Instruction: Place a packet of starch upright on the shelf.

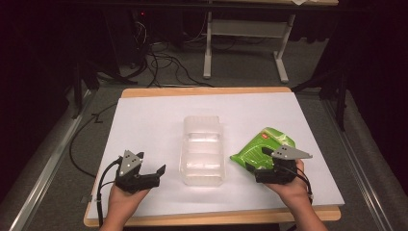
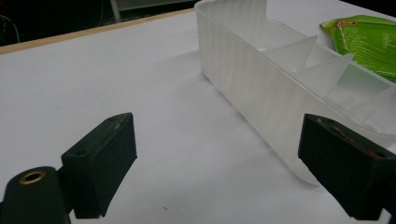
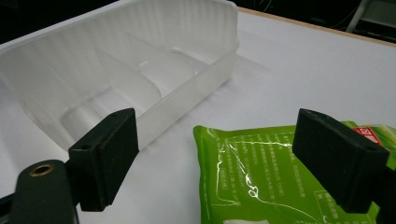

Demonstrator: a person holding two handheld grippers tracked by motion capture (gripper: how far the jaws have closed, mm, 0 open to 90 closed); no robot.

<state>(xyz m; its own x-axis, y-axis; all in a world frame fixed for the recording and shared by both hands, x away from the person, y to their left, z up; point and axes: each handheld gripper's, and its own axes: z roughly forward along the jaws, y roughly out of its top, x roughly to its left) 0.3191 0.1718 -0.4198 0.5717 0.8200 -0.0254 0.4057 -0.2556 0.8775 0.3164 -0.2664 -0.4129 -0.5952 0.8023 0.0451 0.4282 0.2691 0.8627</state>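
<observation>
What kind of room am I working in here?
Probably a lab or recording workspace: a white-topped table in a dark room, loose cables on the floor, and a metal bench frame behind.

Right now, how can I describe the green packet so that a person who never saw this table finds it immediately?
Start from the white table and find the clear plastic tray at its middle. The green packet lies flat just right of that tray, under the open right gripper. It is the only coloured thing there: glossy bright green with white print and a small red mark.
</observation>
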